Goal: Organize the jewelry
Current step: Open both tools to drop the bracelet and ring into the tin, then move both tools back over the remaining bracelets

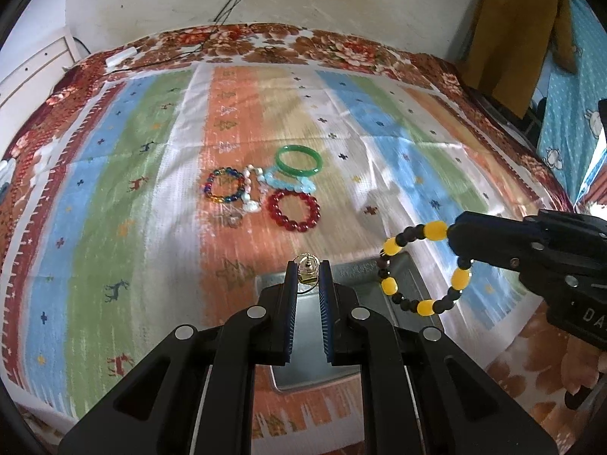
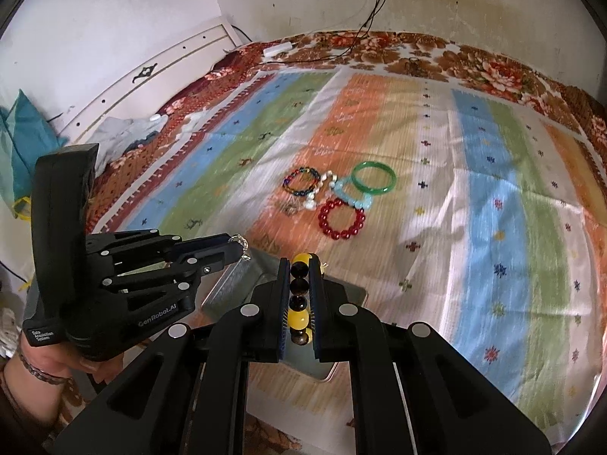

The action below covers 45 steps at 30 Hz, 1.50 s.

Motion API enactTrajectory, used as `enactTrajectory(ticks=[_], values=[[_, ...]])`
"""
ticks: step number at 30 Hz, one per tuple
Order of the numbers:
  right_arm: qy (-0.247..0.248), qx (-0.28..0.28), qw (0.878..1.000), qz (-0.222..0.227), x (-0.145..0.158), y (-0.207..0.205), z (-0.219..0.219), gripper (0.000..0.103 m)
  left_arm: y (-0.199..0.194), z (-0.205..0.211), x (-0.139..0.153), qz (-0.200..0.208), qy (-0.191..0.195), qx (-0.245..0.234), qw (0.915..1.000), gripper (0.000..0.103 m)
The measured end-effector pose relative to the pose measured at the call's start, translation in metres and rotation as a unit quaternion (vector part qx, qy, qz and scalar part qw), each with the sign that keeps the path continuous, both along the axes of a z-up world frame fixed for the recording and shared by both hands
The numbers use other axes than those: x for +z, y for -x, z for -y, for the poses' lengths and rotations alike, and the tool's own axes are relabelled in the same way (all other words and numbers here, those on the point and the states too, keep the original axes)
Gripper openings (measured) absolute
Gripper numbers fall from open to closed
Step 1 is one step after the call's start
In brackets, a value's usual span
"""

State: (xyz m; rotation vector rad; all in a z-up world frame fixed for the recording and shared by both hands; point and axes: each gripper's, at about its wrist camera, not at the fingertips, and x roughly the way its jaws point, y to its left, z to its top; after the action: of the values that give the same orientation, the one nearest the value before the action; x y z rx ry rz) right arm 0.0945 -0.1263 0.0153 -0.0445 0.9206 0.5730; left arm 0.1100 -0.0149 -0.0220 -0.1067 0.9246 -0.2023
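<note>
My left gripper [image 1: 308,265] is shut on a small silvery pendant piece [image 1: 307,264] above the grey metal tray [image 1: 343,271]. My right gripper [image 2: 299,265] is shut on a yellow-and-black bead bracelet [image 2: 299,297], which hangs over the tray's right side in the left wrist view [image 1: 426,233]. The tray [image 2: 227,284] lies under both grippers. Farther on the striped cloth lie a green bangle [image 1: 298,159], a red bead bracelet [image 1: 293,210], a light-blue bead bracelet [image 1: 290,182], a multicolour bead bracelet [image 1: 224,185] and a white pearl piece [image 1: 251,189].
A striped cloth [image 1: 114,189] covers a floral bedspread [image 1: 341,49]. A wall with black cables [image 2: 373,7] is behind. A white headboard [image 2: 170,60] is at the left, a brown garment [image 1: 519,30] at the right.
</note>
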Motion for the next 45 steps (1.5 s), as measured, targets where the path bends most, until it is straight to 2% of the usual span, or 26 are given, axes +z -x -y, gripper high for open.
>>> enactTrajectory(ticks=[3,6,7,8,10,13,17,20,23,27,32,38,45], values=[[0.006,0.004,1.0,-0.008,-0.004,0.003,-0.002,0.011,0.004,0.005,-0.001,0.0,-0.006,-0.005,1.0,0.011],[0.011,-0.004,1.0,-0.02,-0.01,0.002,-0.002,0.011,0.003,0.006,-0.006,-0.017,0.007,-0.009,0.9998,0.013],[0.012,-0.01,1.0,-0.023,-0.012,0.0,0.0,0.017,0.002,0.005,-0.007,-0.02,0.003,-0.002,0.9998,0.019],[0.013,-0.014,1.0,-0.023,-0.012,-0.001,0.001,0.034,0.001,0.004,-0.007,-0.02,-0.003,0.005,0.9998,0.031],[0.011,-0.028,0.999,-0.016,-0.01,-0.002,0.006,0.042,0.0,0.0,-0.006,-0.016,-0.006,0.014,0.9998,0.033],[0.014,-0.04,0.999,-0.011,-0.009,-0.006,0.009,0.043,-0.001,-0.009,-0.003,-0.011,-0.002,0.03,0.9995,0.035],[0.023,-0.05,0.998,-0.005,-0.013,-0.013,0.011,0.046,-0.004,-0.022,0.0,-0.003,-0.012,0.055,0.9984,0.046],[0.031,-0.057,0.998,0.003,-0.013,-0.018,0.011,0.05,-0.009,-0.039,0.001,-0.008,0.023,0.08,0.9965,0.047],[0.033,-0.061,0.998,0.004,-0.014,-0.024,0.011,0.05,-0.014,-0.056,-0.001,-0.016,0.038,0.11,0.9931,0.054],[0.038,-0.062,0.997,0.004,-0.016,-0.031,0.008,0.05,-0.021,-0.062,0.0,-0.014,0.017,0.126,0.9918,0.057],[0.044,-0.07,0.997,-0.001,-0.02,-0.041,0.007,0.054,-0.03,-0.063,0.004,-0.004,0.005,0.119,0.9929,0.057],[0.054,-0.082,0.995,-0.009,-0.026,-0.053,0.008,0.054,-0.047,-0.06,0.007,0.003,-0.043,0.112,0.9927,0.058],[0.044,-0.084,0.995,-0.021,-0.032,-0.072,0.007,0.054,-0.063,-0.064,0.001,-0.012,-0.041,0.107,0.9934,0.059]])
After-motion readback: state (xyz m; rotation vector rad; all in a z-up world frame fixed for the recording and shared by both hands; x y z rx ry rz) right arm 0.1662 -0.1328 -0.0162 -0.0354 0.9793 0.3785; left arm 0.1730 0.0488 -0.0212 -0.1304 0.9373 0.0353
